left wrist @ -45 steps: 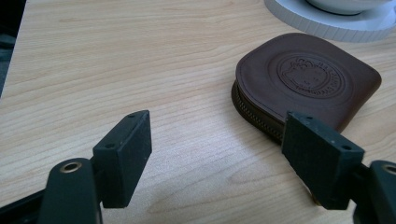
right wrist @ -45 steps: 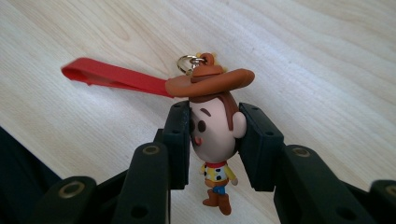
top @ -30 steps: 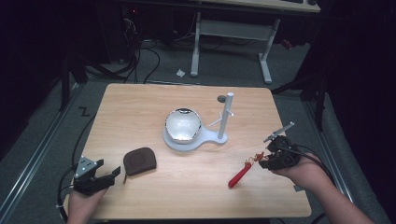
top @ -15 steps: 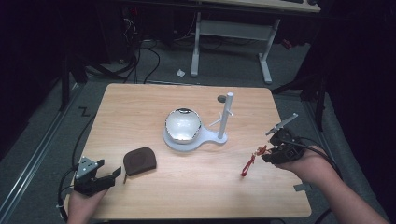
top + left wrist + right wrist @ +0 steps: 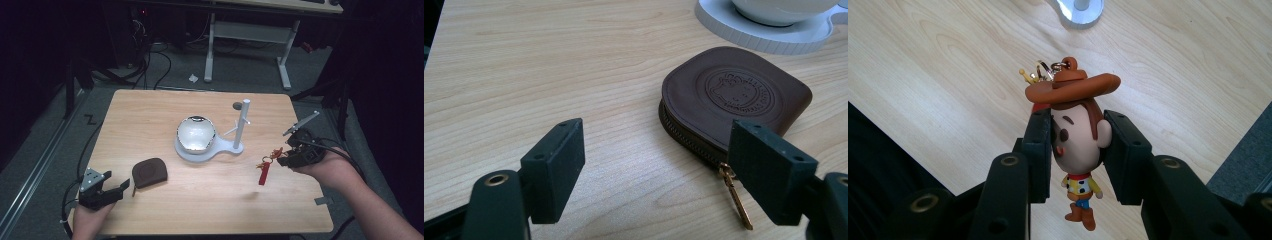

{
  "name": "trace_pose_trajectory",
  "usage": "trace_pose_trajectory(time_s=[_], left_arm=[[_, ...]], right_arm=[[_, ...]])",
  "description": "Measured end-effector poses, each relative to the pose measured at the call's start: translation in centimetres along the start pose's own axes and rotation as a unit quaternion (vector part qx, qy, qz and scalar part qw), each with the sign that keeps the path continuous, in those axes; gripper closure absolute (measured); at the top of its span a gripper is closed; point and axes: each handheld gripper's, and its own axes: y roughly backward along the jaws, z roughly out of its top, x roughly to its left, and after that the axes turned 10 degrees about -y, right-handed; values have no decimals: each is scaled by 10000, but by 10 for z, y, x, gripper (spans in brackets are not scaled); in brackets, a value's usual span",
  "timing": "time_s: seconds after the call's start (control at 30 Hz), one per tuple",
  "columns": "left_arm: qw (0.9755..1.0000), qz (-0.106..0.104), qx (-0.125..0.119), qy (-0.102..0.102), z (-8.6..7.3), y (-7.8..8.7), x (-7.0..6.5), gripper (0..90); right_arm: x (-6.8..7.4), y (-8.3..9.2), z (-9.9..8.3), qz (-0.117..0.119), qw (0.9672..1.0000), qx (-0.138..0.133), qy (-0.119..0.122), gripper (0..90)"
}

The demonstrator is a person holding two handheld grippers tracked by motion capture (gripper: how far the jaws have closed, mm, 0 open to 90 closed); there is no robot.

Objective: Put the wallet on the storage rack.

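— Where does the high view sit?
— Above the person's side, looking forward and down over the whole table [image 5: 150, 110], from far.
— And the others?
— The left gripper view skims the wood, close on a brown pouch [image 5: 734, 97] and the white stand [image 5: 769, 37]. The right gripper view looks steeply down at the tabletop; both share that stand [image 5: 1079, 11] with the high view.

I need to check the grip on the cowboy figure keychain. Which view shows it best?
The right gripper view: the cowboy figure keychain sits close up, its head pinched between the right gripper's jaws. The high view shows it small, with a red strap dangling under the gripper.
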Motion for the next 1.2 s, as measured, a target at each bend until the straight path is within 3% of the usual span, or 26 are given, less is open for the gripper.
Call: trace_pose_trajectory(time_s=[0.43,0.8,1.0,1.2], left_arm=[[9998,214,9,55,5,3,5,153],[9995,227,156,-121,13,-8,3,14],[9992,394,-4,-102,15,-2,4,0],[9994,328,30,-111,13,-4,5,0]], right_arm=[[2,-7,-4,39,9999,22,-143,665],[2,4,-2,3,9997,-38,-233,665],[3,6,7,107,9996,-151,-207,665],[7,4,27,113,9997,-169,-140,665]])
